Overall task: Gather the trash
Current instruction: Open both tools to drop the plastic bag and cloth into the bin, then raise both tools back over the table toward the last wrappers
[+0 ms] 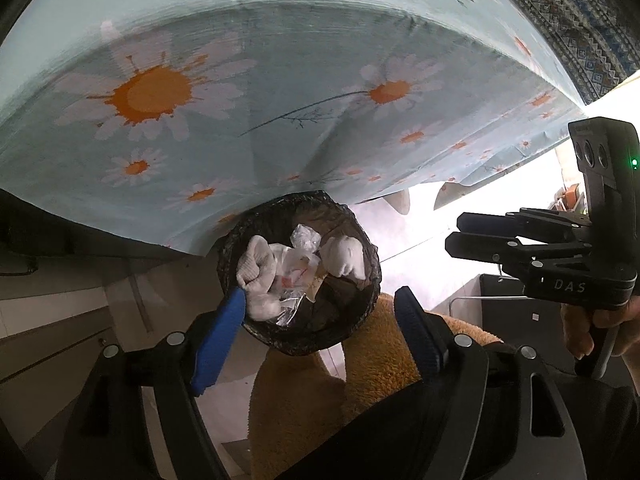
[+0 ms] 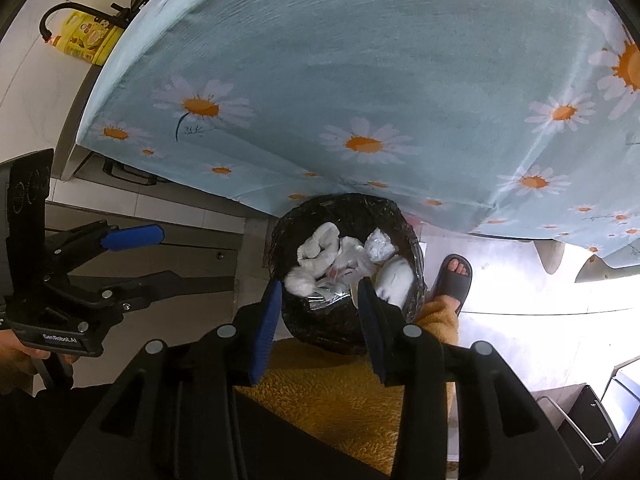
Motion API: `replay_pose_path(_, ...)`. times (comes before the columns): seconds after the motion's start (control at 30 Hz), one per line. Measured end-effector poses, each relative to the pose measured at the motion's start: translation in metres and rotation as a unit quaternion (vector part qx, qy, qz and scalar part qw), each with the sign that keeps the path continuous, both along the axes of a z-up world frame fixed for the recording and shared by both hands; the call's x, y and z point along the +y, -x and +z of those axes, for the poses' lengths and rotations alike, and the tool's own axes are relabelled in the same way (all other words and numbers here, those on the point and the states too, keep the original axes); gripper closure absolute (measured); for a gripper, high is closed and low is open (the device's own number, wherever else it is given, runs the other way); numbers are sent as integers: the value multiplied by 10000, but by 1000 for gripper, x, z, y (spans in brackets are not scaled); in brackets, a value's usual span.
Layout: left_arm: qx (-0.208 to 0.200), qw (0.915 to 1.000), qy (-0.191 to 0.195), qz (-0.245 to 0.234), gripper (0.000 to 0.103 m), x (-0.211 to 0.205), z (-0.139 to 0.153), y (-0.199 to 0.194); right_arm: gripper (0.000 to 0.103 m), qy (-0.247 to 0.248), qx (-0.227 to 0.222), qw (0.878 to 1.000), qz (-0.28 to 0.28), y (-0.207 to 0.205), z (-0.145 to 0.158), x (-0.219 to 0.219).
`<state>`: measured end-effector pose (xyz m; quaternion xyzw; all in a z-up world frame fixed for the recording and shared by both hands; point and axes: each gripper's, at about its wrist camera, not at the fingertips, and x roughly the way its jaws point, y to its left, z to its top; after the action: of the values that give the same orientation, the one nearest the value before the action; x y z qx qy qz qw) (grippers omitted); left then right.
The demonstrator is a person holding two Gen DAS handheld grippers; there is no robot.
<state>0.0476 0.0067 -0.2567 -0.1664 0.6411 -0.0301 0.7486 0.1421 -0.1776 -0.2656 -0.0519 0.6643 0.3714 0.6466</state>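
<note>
Both tongs (image 2: 318,300) parted, perhaps above full bin (image 2: 344,208)

Your left wrist camera is looking steeply down past its own fingers at the lined trash bin (image 1: 298,272), sitting close in the lower middle of the frame, with the daisy tablecloth (image 1: 280,80) filling the top. Your right wrist camera is facing the same way from just beside, catching the bin (image 2: 346,272) at centre. Both views are sharing bin and cloth, and each is showing the other gripper at its edge.
</note>
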Motion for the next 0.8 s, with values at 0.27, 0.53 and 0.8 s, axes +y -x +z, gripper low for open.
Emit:
replay_pose_path(0.27, -35, 9998, 43, 189, 22, 5, 9, 3, 59, -108, -115, 9999, 35, 0, 8, 1)
replay_pose_path(0.53, -375, 9986, -69, 378, 7, 12, 42, 11, 43, -503, -553, 9971, 116, -1, 48, 2)
replay_pose_path(0.8, -1002, 9923, -120, 715, 7, 27, 92, 13, 23, -1070, -1119, 9878, -151, -9, 111, -4)
